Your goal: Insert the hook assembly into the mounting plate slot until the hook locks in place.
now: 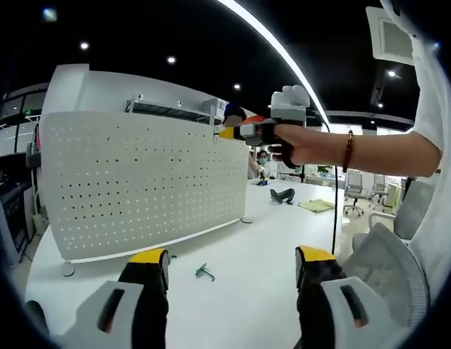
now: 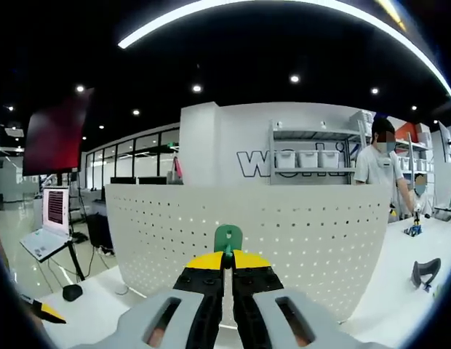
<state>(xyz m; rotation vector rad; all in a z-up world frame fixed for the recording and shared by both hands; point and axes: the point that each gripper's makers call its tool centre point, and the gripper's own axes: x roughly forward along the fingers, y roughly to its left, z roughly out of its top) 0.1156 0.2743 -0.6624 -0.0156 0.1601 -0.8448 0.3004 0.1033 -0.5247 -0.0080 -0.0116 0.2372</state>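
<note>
Now right gripper (image 2: 227,263) clamped on green hook (image 2: 228,237), held before upper part of perforated plate (image 2: 284,240). Left gripper (image 1: 233,263) jaws apart, low over table (image 1: 247,240); second hook (image 1: 204,273) lying there.

Left of the shelving (image 2: 309,156) (holding white bins): an open laptop (image 2: 47,227), a dark mouse (image 2: 72,292) nearer.

1 pegboard (image 1: 138,182), 2 hooks (image 2: 228,238).
</note>
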